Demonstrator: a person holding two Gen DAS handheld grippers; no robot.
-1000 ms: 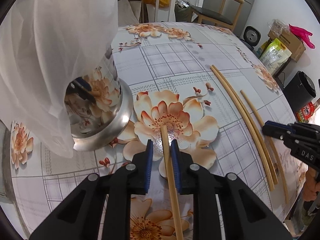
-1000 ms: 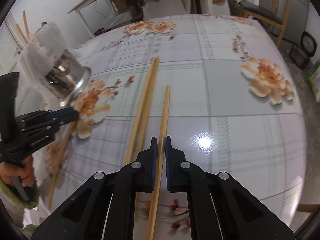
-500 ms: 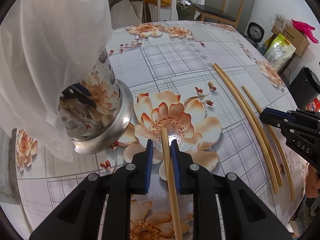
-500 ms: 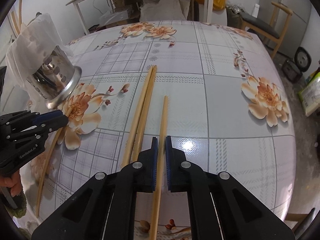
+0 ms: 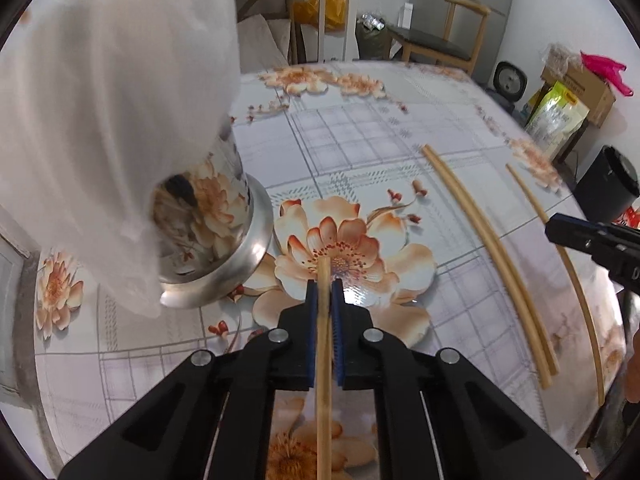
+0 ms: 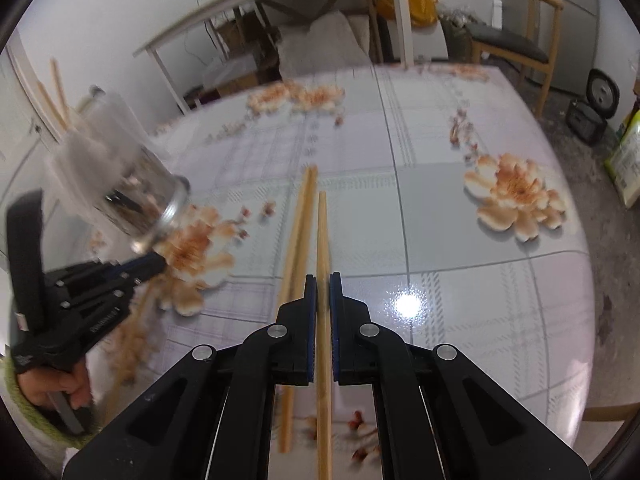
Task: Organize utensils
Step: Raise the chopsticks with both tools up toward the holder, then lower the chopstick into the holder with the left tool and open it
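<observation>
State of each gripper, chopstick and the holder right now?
left gripper: shut on a chopstick.
right gripper: shut on another chopstick.
chopstick pair: lying loose on the table.
metal holder: upright, draped in white plastic.

The counter [image 5: 360,128] is covered in a glossy pale cloth printed with a grey grid and large orange-and-cream blossoms. On it, at the left in the left wrist view, stands a shiny steel holder with a flared base [image 5: 216,248], its top draped in white gauzy fabric [image 5: 100,100]. Well to its right a pair of long pale wooden chopsticks [image 5: 488,240] lies flat, the two touching along their length. A glare spot [image 6: 406,304] shines on the bare cloth.
</observation>
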